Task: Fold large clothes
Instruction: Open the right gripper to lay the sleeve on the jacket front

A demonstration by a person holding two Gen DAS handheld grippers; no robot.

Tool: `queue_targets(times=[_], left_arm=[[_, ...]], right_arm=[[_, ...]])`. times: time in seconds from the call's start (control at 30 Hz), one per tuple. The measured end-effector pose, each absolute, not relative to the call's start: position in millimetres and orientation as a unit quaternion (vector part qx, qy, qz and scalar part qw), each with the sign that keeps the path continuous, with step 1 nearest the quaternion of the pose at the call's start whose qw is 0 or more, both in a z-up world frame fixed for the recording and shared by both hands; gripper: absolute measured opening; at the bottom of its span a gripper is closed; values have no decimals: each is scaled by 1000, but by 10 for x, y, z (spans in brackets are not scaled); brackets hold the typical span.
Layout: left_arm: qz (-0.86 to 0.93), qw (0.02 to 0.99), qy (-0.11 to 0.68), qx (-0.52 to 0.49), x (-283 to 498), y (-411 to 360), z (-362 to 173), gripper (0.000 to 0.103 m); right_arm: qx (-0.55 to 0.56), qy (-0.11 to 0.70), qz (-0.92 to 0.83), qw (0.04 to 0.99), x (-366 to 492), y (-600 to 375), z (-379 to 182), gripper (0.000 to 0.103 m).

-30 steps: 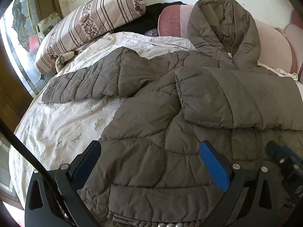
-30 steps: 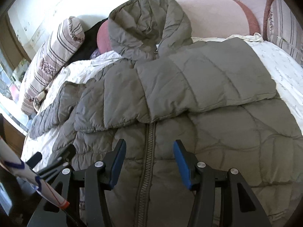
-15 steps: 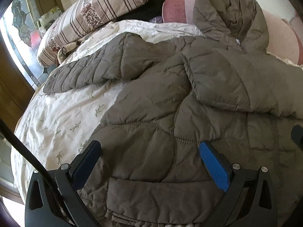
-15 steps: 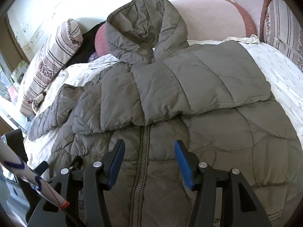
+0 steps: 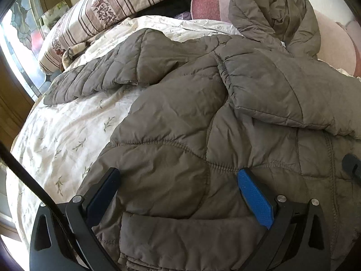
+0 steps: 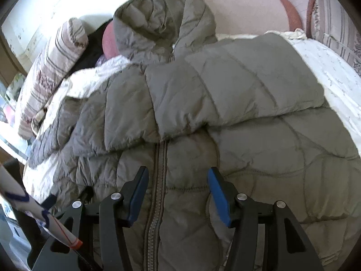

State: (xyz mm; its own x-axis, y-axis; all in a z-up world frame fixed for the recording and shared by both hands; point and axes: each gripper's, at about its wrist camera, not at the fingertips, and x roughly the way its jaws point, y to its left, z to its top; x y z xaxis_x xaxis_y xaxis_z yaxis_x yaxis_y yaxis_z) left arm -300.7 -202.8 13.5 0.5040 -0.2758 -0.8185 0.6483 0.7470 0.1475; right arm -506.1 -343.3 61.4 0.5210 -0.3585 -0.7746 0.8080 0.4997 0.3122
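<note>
Left gripper (image 5: 178,180): jaws wide apart, now lower over the jacket (image 5: 180,135) hem than before.
Right gripper (image 6: 178,180): jaws apart astride the zipper (image 6: 161,169), unmoved.
Hidden: hem's near edge, behind grippers.

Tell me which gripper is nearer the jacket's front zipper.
Right. The right gripper hangs with its open jaws either side of the zipper. The left gripper is off to the side, over the jacket's quilted panel near the hem.
</note>
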Motion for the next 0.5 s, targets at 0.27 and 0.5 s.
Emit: queue_targets(times=[0.27,0.5], left_arm=[[-275,835,420,228,-3024,-2018,141,103],[-309,828,431,179,-3034,-1779,346,103]], right_arm=[[332,372,-356,790,-4950,-3422,473,59],[335,350,-352,801,-4959,-3435,569,59]])
